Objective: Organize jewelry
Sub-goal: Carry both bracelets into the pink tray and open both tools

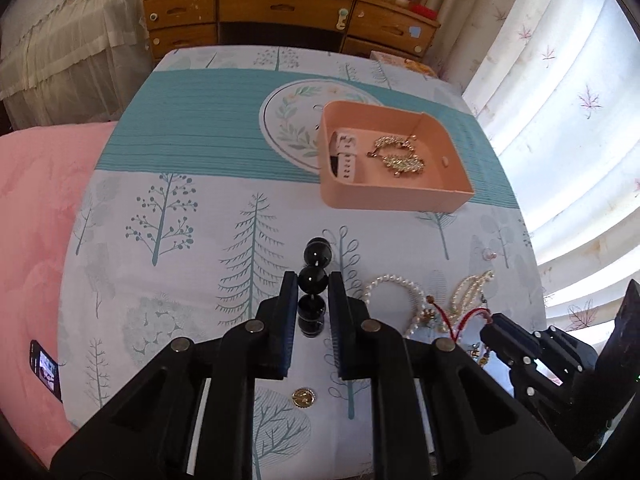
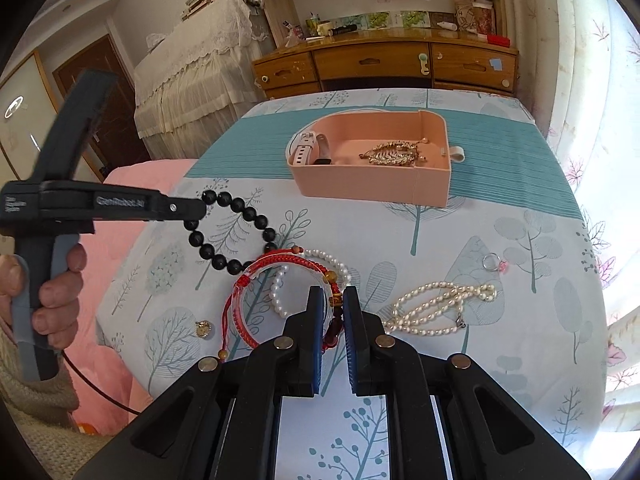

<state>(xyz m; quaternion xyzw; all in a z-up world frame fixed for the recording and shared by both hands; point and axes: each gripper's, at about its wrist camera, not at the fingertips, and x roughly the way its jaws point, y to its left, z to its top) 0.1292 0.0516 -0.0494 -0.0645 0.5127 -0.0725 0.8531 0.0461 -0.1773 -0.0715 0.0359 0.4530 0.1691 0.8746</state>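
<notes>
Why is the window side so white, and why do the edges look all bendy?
Left wrist view: daylight glares through the curtain, washing it out, and the fisheye lens curves the dresser. Right wrist view: the same glare at the right edge, dark rounded corners, the pink tray sharp, the left gripper sharp too.

Black bead bracelet hangs lifted; red cord bracelet raised too. Pearl strands, ring lie on cloth. Pink box holds watch, gold chain.
</notes>
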